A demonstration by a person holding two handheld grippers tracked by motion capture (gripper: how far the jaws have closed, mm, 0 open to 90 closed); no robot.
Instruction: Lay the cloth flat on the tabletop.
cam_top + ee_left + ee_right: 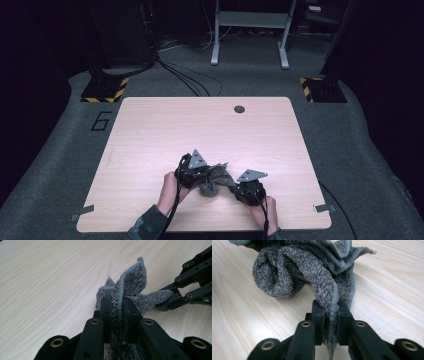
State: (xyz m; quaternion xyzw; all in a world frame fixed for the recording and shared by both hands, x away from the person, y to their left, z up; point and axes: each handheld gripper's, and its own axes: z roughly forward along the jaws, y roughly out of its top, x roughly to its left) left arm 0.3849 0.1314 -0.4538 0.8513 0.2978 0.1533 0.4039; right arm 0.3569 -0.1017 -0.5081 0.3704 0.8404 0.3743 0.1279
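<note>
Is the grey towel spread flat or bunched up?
Bunched up. The towel sits in a crumpled heap on the table, with the left gripper and right gripper each pinching a fold.

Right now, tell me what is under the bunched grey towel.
Bare light wood table lies under the grey towel. Each end is pinched up: one in the left hand-held gripper, one in the right hand-held gripper. Whatever lies beneath the bunched middle is covered.
</note>
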